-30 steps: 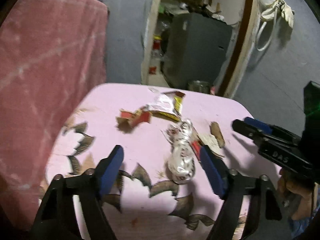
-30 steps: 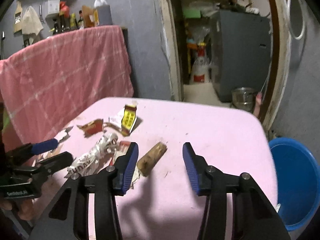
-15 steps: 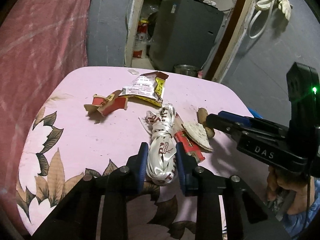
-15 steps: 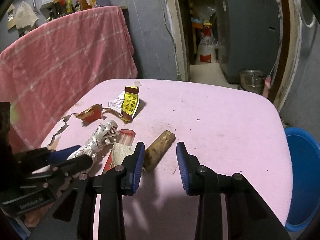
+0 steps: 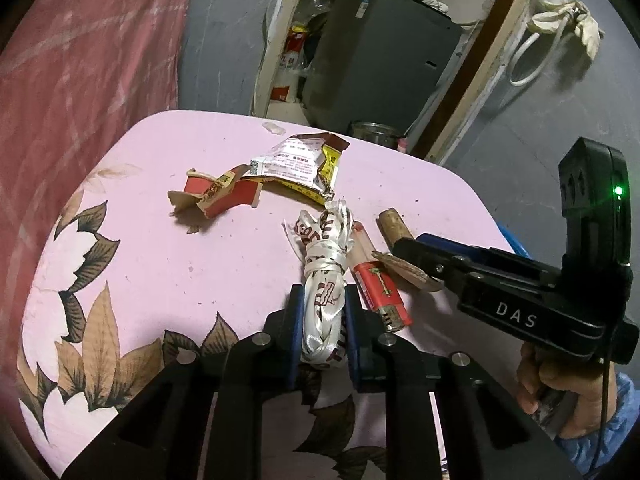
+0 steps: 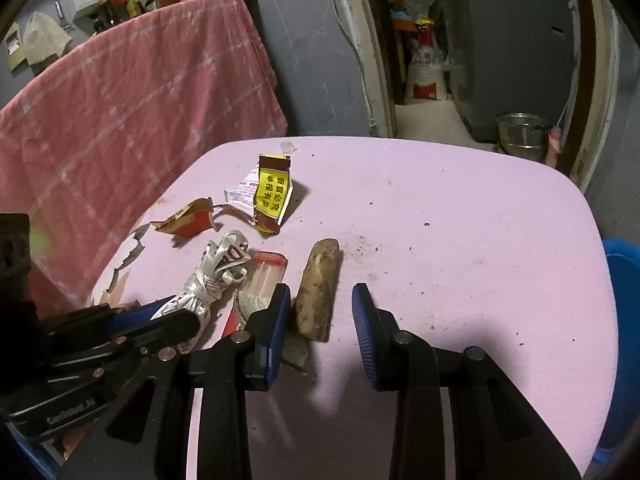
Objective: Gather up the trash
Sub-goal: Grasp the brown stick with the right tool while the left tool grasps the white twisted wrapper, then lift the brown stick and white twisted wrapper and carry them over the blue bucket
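Note:
A twisted white plastic wrapper lies on the pink tablecloth. My left gripper has its blue pads pressed on the wrapper's near end, and its jaws are closing. The left gripper also shows low on the left in the right wrist view. A brown stick stub lies between the tips of my right gripper. Those jaws are closing; the left pad is beside the stub and the right pad stands apart from it. The right gripper reaches in from the right in the left wrist view.
A red lighter and a flat beige scrap lie between wrapper and stub. A yellow-and-white sachet and torn red cardboard sit farther back. A blue bucket stands right of the table; a pink towel hangs left.
My left gripper's wide jaws have come together around the white wrapper. The right gripper has narrowed and moved in until the brown stub lies between its tips.

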The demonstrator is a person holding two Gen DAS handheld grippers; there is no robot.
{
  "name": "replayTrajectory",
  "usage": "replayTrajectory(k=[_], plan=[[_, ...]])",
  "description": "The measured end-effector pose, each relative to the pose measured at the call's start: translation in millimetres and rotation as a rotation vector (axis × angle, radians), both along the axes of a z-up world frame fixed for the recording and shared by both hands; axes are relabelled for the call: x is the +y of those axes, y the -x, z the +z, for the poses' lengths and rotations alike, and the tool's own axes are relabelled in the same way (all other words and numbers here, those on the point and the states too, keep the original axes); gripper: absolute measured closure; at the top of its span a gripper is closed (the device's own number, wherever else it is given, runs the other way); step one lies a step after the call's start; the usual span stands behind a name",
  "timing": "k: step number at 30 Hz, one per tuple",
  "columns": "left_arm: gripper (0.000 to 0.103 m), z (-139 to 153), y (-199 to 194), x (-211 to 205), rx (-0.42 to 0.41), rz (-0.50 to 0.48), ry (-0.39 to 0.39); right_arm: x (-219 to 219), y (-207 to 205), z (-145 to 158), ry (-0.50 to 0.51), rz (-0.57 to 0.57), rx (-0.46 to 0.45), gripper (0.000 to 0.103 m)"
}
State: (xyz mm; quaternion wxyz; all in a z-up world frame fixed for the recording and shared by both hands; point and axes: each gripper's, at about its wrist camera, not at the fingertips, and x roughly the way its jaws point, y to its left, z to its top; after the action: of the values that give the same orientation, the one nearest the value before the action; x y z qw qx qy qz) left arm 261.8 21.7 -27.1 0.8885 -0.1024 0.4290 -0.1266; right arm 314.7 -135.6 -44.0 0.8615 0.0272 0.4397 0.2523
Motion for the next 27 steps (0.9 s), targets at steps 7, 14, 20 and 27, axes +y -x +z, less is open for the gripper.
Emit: replayTrajectory(k=[7,14,20,27], plan=[[0.093,2,-1,-5,0.001,-0.006,-0.022,3,2,1,-0.017,0.022,-0.001,0.086],[0.094,3,2,-2,-0.008,0.009,-0.017,3,15,5,-0.005,0.018,-0.062,0.086],[0.094,7,11,-3,-0.06,0.014,-0.033,-4,32,14,-0.033,-0.01,-0.16,0.086],[0.094,24,21,-10,-0.189,0.043,-0.035,-13,60,33,-0.036,-0.036,-0.324,0.086]])
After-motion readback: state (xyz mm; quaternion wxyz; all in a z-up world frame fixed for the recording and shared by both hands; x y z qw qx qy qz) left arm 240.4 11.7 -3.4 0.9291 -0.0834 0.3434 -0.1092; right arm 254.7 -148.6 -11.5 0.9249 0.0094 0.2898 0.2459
